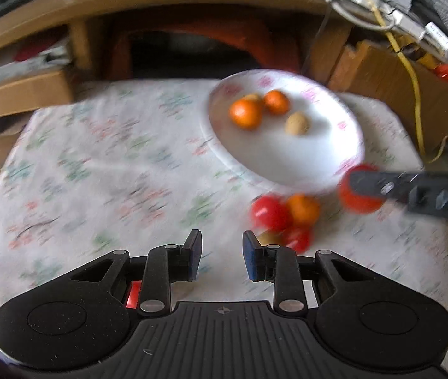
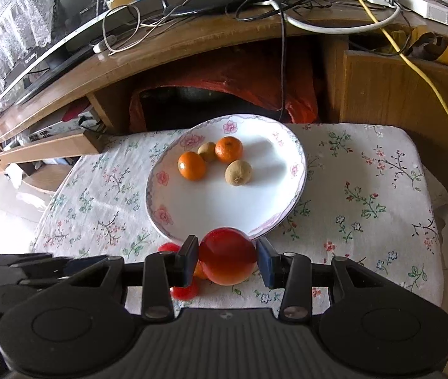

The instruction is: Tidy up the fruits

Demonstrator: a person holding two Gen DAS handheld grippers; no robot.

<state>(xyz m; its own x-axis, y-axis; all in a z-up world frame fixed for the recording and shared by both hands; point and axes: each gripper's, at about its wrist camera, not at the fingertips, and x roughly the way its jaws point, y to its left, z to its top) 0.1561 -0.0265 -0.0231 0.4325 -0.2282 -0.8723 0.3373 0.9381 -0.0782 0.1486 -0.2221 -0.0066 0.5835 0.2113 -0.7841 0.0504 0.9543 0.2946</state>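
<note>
The right claw (image 2: 227, 260) is squeezing a round red fruit (image 2: 227, 255) just in front of the flowered plate (image 2: 282, 211). The fruit is round, pointing no way. The left claw (image 1: 222, 254) is hanging apart, holding nothing, over the flowery cloth (image 1: 97, 164) covering the worktop.

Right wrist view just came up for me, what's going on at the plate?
The right hand-held gripper has a red fruit between its fingers, just short of the near rim of the floral plate. The plate already holds two oranges and two brownish fruits. The left hand-held gripper is open and holds nothing, above the tablecloth. A few red and orange fruits lie on the cloth near the plate, not yet moved.
</note>
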